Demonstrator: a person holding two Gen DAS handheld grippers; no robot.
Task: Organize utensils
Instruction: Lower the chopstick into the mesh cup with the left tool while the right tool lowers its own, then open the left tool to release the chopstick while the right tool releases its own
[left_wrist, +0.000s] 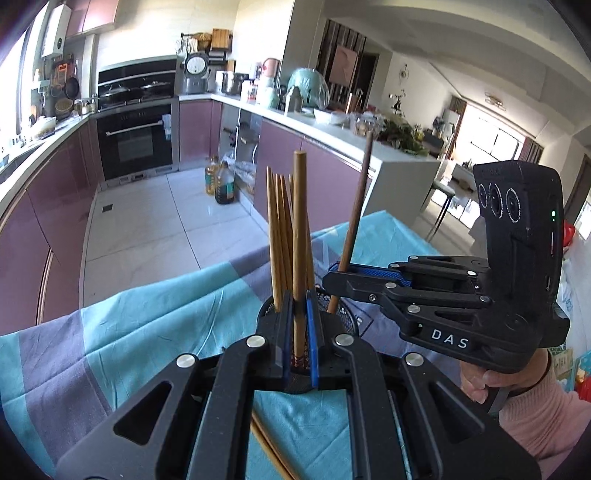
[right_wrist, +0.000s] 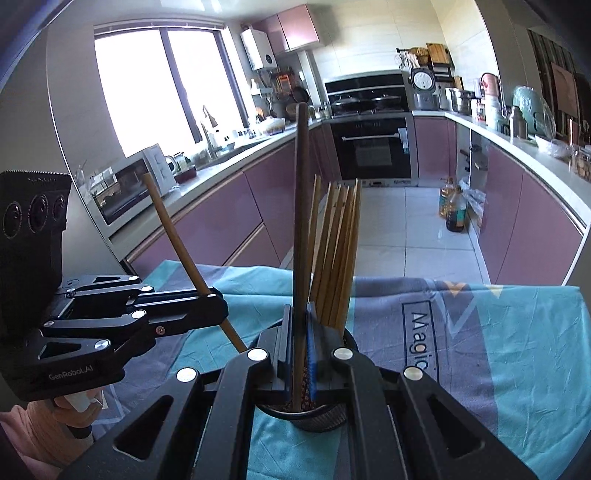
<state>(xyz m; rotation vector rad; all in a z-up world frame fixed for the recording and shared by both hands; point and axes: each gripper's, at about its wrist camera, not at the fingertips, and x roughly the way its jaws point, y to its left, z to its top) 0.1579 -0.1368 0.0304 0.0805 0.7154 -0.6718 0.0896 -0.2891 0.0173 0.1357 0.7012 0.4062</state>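
While both sets of jaws are clamped tight, the left gripper (left_wrist: 300, 332) holds a light tan wooden chopstick (left_wrist: 300, 236) and the right gripper (right_wrist: 300, 343) a dark brown wooden chopstick (right_wrist: 301, 206), each with its lower end in the black mesh cylindrical holder (right_wrist: 321, 419), beside a bundle of bamboo chopsticks (right_wrist: 338, 254), on the blue and grey cloth-covered table (right_wrist: 498, 332).

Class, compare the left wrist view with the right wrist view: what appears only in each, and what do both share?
Only the left wrist view shows loose chopsticks lying on the cloth and the living area.

Only the right wrist view shows the window, the microwave and "Magic" printed on the tablecloth.

Both show the mesh holder of chopsticks, the oven, and each gripper shut on one chopstick.
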